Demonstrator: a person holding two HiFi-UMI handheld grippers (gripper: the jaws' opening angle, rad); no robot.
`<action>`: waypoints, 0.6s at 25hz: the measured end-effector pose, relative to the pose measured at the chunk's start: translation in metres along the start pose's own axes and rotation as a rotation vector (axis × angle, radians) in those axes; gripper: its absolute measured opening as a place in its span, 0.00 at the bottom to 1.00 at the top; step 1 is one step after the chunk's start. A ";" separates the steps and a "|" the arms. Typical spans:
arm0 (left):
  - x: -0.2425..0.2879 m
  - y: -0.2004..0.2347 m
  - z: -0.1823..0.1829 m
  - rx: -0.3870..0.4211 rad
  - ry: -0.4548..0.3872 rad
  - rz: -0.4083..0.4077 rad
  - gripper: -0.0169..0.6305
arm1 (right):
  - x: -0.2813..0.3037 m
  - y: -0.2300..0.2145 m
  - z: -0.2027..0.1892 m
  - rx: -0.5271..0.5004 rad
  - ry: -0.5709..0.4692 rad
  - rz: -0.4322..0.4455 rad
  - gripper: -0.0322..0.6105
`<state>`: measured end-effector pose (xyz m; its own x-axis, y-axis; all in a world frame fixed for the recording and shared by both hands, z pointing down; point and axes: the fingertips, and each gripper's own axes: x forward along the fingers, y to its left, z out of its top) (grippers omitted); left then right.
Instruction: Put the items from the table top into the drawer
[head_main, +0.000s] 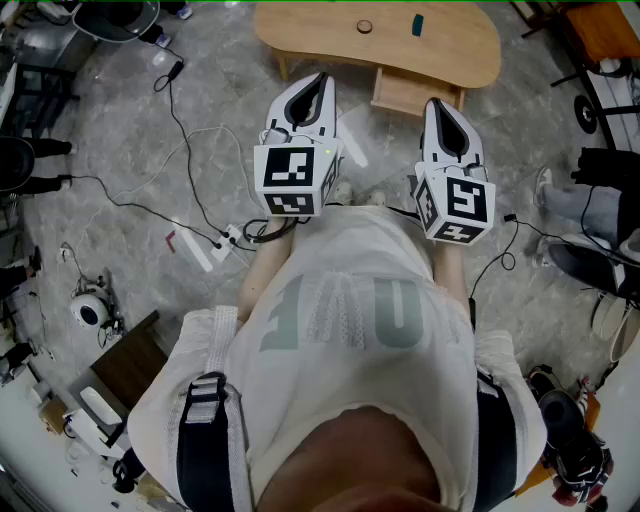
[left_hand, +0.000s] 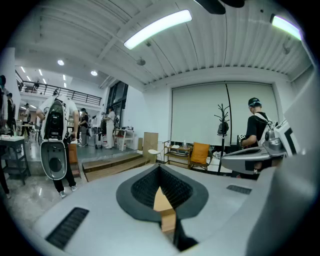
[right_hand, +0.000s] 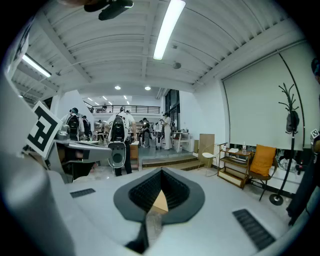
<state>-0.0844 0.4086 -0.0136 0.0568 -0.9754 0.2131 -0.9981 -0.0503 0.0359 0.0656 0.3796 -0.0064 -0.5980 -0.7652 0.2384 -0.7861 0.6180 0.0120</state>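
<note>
A light wooden table (head_main: 300, 30) stands ahead of me at the top of the head view. On it lie a small dark ring-shaped item (head_main: 364, 26) and a small teal item (head_main: 417, 25). A wooden drawer (head_main: 415, 92) juts out below the table's front edge. My left gripper (head_main: 321, 78) and right gripper (head_main: 436, 104) are held side by side at chest height, short of the table. Both are shut with nothing in them. In the left gripper view the left gripper (left_hand: 160, 168) has its jaws together; the right gripper (right_hand: 161, 172) looks the same in its own view.
Black cables and a white power strip (head_main: 225, 240) lie on the grey floor to the left. A dark wooden box (head_main: 130, 365) sits at the lower left. Someone's legs and shoes (head_main: 575, 215) are at the right. An orange chair (right_hand: 261, 162) and coat rack (right_hand: 290, 125) stand farther off.
</note>
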 end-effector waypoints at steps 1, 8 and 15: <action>0.001 0.001 0.000 -0.003 0.000 0.002 0.04 | 0.001 0.000 0.001 -0.003 -0.001 0.003 0.06; 0.005 0.008 -0.007 0.000 0.013 -0.009 0.04 | 0.010 0.010 0.000 -0.014 0.005 0.017 0.06; 0.016 0.022 -0.010 -0.007 0.022 -0.020 0.04 | 0.028 0.009 -0.001 0.015 0.016 -0.009 0.06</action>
<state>-0.1053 0.3945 0.0007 0.0774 -0.9691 0.2340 -0.9965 -0.0682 0.0473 0.0421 0.3642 0.0013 -0.5887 -0.7675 0.2539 -0.7935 0.6085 -0.0003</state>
